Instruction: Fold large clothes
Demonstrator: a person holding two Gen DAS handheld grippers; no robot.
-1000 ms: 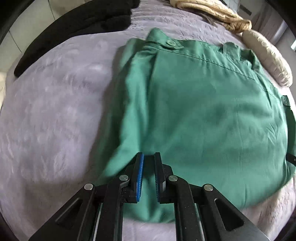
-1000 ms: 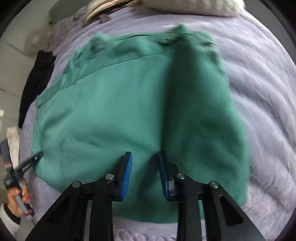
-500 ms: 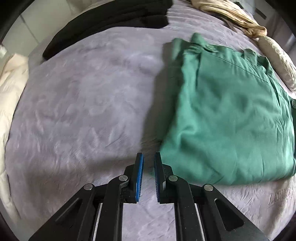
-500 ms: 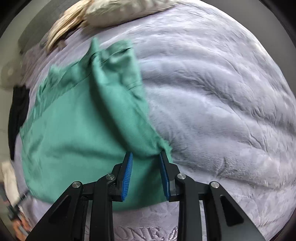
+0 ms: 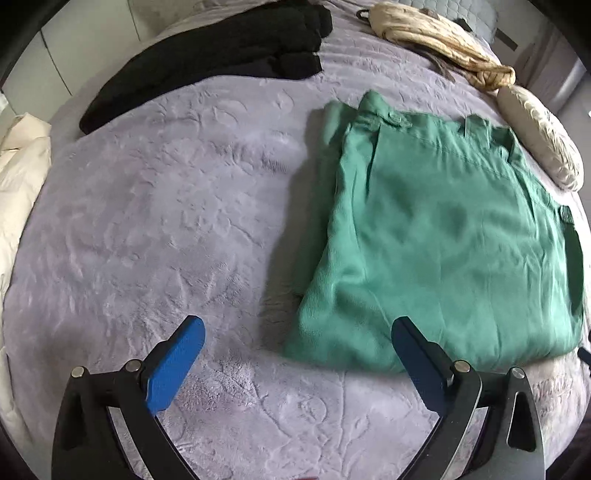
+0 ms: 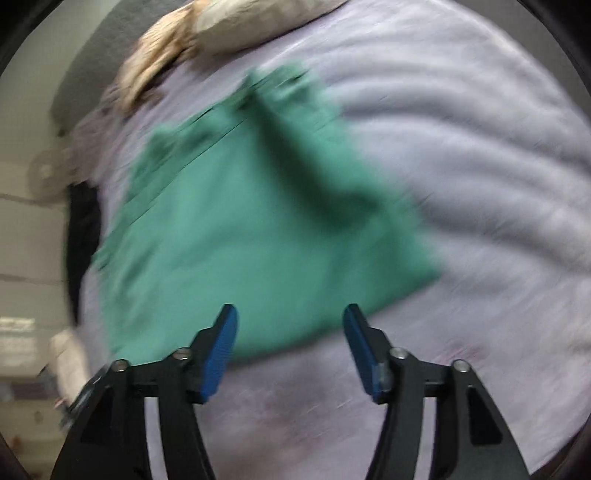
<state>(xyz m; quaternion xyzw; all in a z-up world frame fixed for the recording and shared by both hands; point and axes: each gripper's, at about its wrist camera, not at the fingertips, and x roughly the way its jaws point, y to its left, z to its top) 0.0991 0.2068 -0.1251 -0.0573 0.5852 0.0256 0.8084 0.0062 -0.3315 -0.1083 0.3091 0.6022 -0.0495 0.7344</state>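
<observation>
Both tools have just been opening: the left tool (image 5: 297,363) and right tool (image 6: 290,349) are spread and empty, and the green garment (image 5: 443,236), released, lies folded on the bed (image 5: 166,221), so this fold looks done.

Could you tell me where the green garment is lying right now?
In the left wrist view, the green garment lies folded on the grey blanket, right of centre, beside the cream pillow.

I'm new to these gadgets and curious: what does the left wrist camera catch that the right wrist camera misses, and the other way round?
Only the left view shows the cream bedding at the bed's edge, and it is sharp. Only the right view, blurred, shows the grey blanket beyond the garment's far side. Both show the folded green garment on that blanket, the black clothes, the beige bundle, and their own gripper open: left gripper, right gripper.
</observation>
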